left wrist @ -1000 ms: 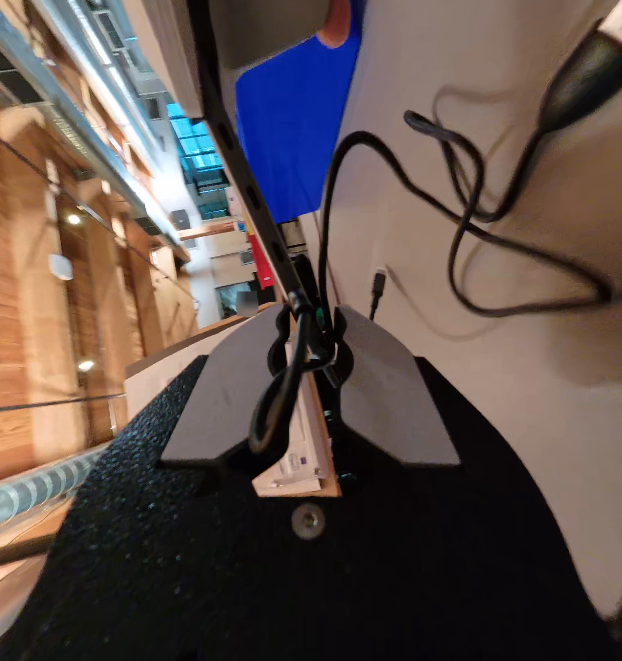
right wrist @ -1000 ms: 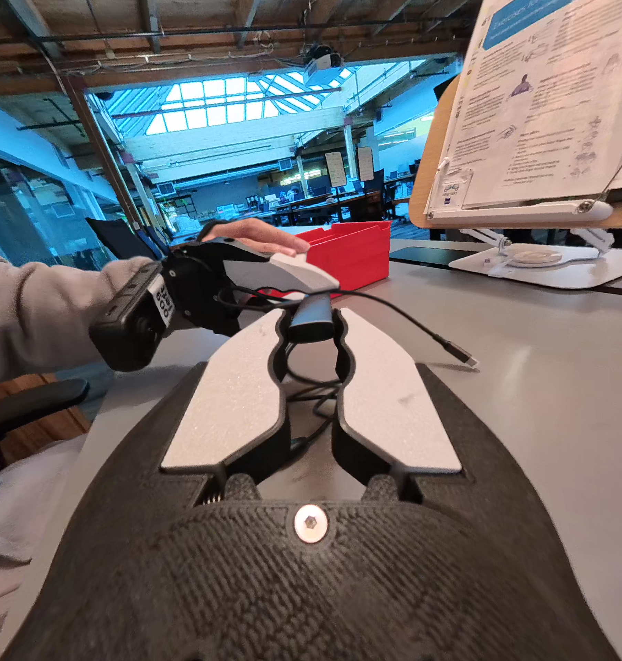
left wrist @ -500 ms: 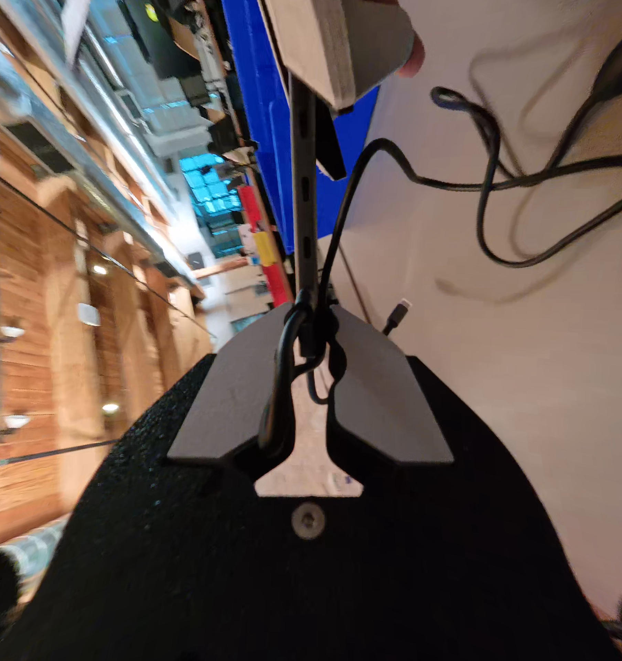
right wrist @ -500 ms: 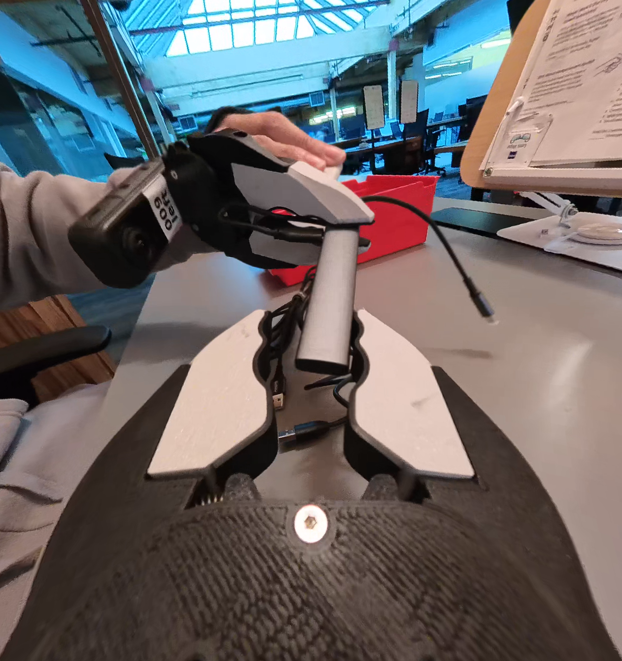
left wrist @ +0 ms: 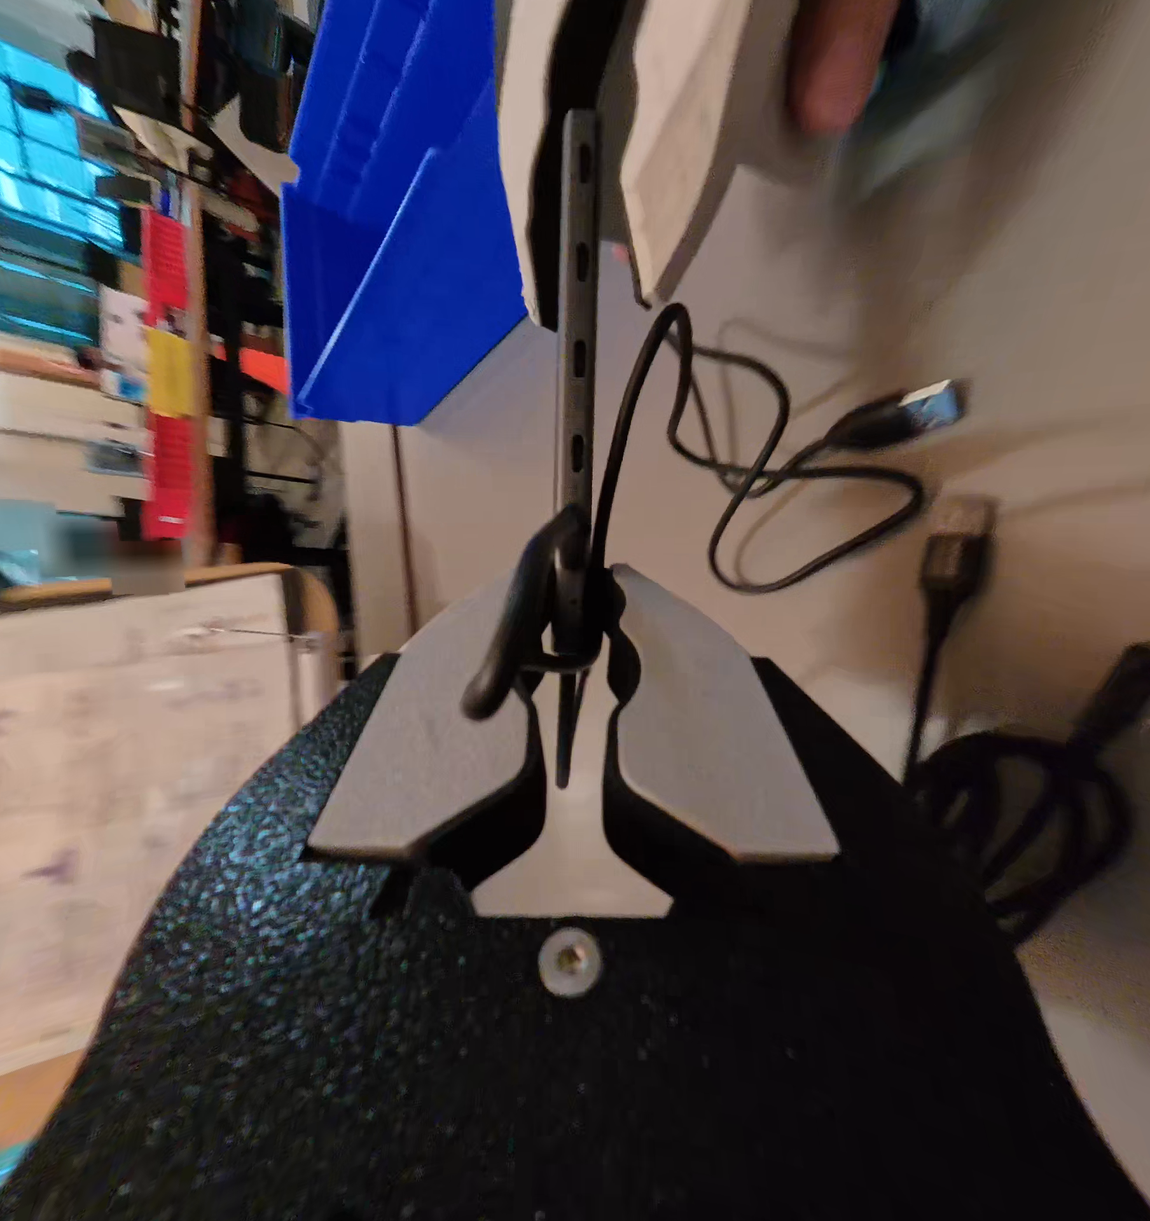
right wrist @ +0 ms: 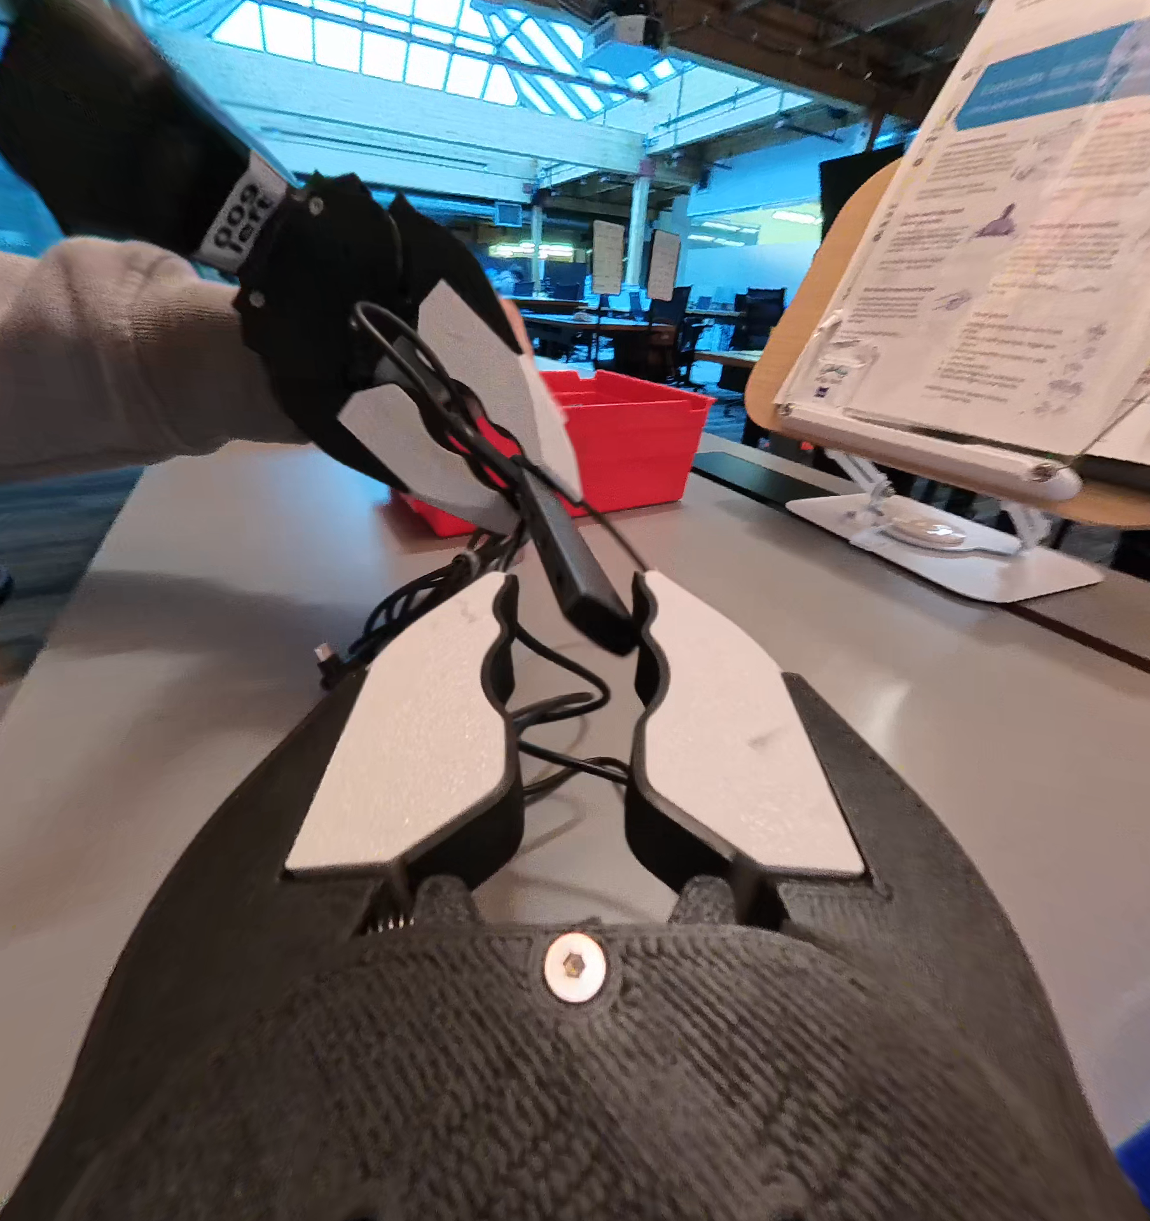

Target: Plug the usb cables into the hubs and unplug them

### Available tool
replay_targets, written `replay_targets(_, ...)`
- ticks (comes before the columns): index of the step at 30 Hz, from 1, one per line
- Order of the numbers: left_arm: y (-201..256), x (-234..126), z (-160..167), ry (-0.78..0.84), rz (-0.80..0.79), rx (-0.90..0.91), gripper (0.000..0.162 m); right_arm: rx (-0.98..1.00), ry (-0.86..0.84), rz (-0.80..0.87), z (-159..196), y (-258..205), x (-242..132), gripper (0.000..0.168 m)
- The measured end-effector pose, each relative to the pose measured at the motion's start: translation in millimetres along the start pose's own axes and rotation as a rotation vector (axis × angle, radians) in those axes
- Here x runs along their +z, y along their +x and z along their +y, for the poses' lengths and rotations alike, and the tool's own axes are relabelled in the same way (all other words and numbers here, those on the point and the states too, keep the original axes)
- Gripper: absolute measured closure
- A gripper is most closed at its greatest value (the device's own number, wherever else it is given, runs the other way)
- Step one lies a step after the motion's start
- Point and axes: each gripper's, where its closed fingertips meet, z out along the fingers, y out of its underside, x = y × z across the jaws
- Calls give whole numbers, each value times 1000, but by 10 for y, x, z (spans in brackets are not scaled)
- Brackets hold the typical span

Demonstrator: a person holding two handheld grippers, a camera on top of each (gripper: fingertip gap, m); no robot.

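Observation:
A slim dark grey USB hub point(left wrist: 577, 370) with a row of ports is held off the table. My left gripper point(left wrist: 575, 585) is shut on its near end, with the hub's black cable point(left wrist: 632, 423) looping over my left finger. The hub's far end sits between the jaws of my right gripper point(left wrist: 585, 198), which stand apart. In the right wrist view my right gripper point(right wrist: 572, 585) is open, with the hub point(right wrist: 575, 581) close to its right finger, and my left gripper point(right wrist: 539, 502) holds the hub from the far side. A loose USB plug point(left wrist: 932, 403) lies on the table.
A blue bin point(left wrist: 394, 264) stands beyond the hub, and a red bin point(right wrist: 625, 436) behind my left gripper. A document stand point(right wrist: 989, 277) is at the right. A black cable bundle point(left wrist: 1022, 832) and another connector point(left wrist: 955, 548) lie on the grey table point(right wrist: 889, 661).
My right gripper has opened wider around the hub's end. My left gripper has turned with the hub, which now slants down toward the right gripper.

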Motion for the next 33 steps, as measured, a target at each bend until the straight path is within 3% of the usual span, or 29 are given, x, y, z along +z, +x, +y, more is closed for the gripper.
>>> replay_targets(3,20,-54,-108,161,81,-443,149,21,109,114,-178,168,-78,129)
replay_targets(7,-184,-206,-310,586,91,-1202,149,213,270,103,-441,276,-214,127)
replay_targets(10,-284,-240,-202,802,-28,-1577,149,205,162,65,-379,178,-118,124)
replay_targets(15,-213,-113,150,859,-298,-1990,149,-98,-69,134,-362,-64,141,123)
replay_targets(18,-152,-22,141,759,-394,-1925,149,-143,-126,215,-281,-53,250,122)
replay_targets(21,-101,32,-115,695,-375,-1718,149,172,122,260,-502,85,169,138)
replay_targets(25,-50,56,-521,752,-278,-1552,149,441,48,156,-250,148,190,134)
replay_targets(28,-6,79,-719,822,-183,-1491,149,572,147,-25,-362,8,187,147)
replay_targets(30,22,88,-768,850,-119,-1493,149,587,153,-86,-368,-31,173,150)
replay_targets(33,88,80,-822,861,-42,-1418,149,461,97,-142,-380,-137,144,152)
